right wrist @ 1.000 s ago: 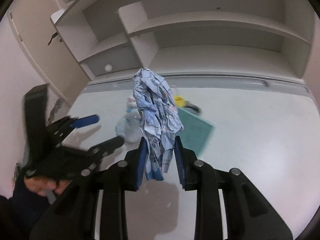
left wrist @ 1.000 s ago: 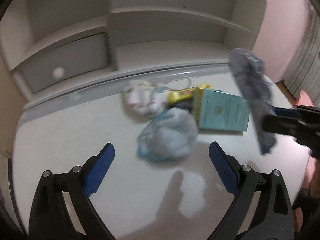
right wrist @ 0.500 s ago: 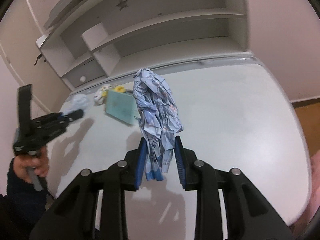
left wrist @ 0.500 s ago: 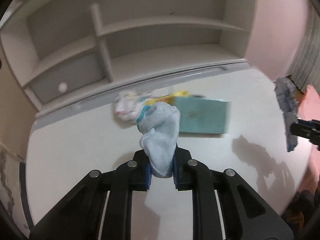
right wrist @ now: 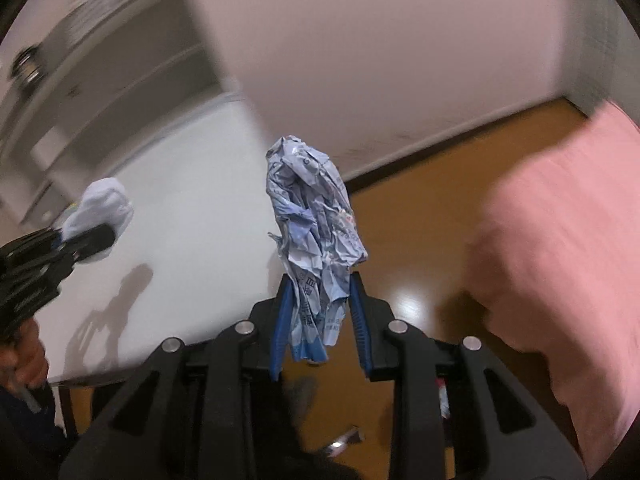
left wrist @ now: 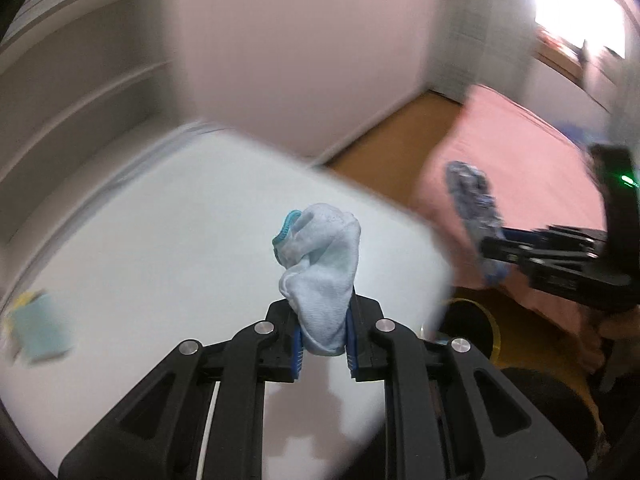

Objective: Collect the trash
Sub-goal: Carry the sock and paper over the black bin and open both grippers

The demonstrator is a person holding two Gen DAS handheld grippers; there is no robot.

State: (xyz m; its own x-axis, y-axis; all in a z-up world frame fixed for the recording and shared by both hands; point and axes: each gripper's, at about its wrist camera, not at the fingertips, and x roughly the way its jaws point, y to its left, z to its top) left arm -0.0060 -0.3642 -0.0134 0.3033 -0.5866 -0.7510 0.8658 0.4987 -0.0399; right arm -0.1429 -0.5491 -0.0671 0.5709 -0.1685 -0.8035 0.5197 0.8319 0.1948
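My left gripper is shut on a pale blue sock-like cloth with a teal cuff, held above the right end of the white desk. My right gripper is shut on a crumpled blue-and-white printed paper wad, held past the desk's right edge over the wooden floor. The left wrist view shows the right gripper and its paper wad at the right. The right wrist view shows the left gripper's cloth at the left.
A round yellow-rimmed bin stands on the floor below the desk's right edge. A pink bed lies at the right. A teal booklet lies blurred at the desk's far left. Small scraps lie on the floor.
Both grippers have swung right, away from the shelves, each still holding its item. The right gripper has passed beyond the desk edge. The left gripper closed on the cloth a second ago.
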